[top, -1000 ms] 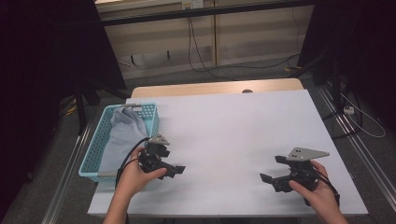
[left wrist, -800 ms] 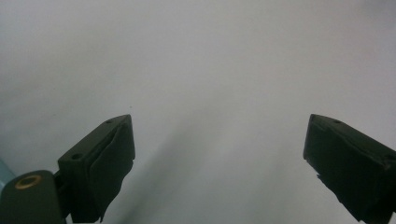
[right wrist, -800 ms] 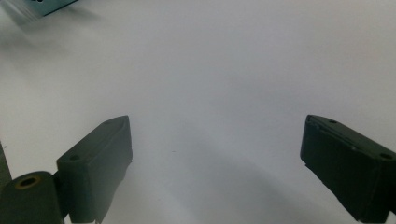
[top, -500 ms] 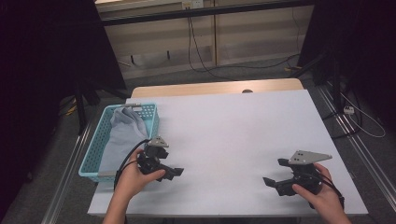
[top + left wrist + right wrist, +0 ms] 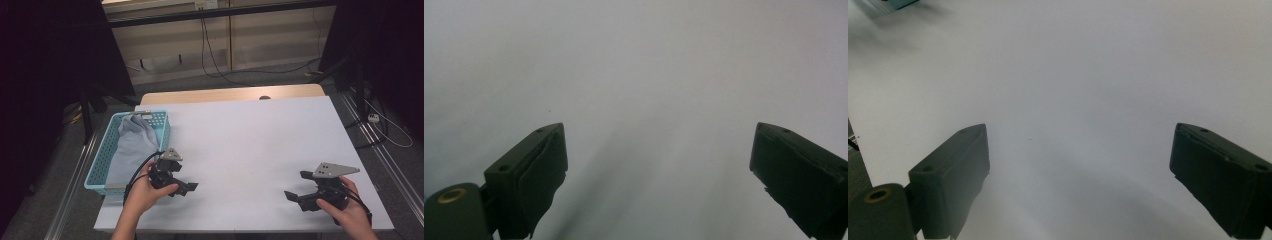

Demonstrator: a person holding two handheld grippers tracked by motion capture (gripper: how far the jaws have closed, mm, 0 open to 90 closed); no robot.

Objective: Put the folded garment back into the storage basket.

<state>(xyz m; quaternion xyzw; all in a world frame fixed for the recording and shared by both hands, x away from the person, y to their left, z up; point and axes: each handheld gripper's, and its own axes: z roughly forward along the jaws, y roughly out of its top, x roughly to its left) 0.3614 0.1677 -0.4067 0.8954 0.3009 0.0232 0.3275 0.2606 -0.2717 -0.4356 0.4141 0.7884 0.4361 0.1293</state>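
Observation:
A light blue plastic basket [image 5: 101, 156] stands at the table's left edge with a grey cloth [image 5: 129, 145] bundled inside it. Just right of the basket, low over the white table [image 5: 250, 145], a hand holds my left gripper [image 5: 186, 187], open with nothing between its jaws [image 5: 659, 175]. Near the front right corner another hand holds my right gripper [image 5: 296, 189], also open and empty, its jaws wide apart over bare white table [image 5: 1078, 170]. A corner of the basket [image 5: 898, 3] peeks in at the top left of the right gripper view.
The white table runs to a wooden strip [image 5: 230, 95] at its far edge. Cables [image 5: 210, 55] trail on the floor beyond it, and metal rails [image 5: 385, 160] flank the table on both sides. Dark stands rise at the back left and right.
Both grippers have drawn slightly toward the front edge of the table. Their jaws stay open and the cloth lies unmoved in the basket.

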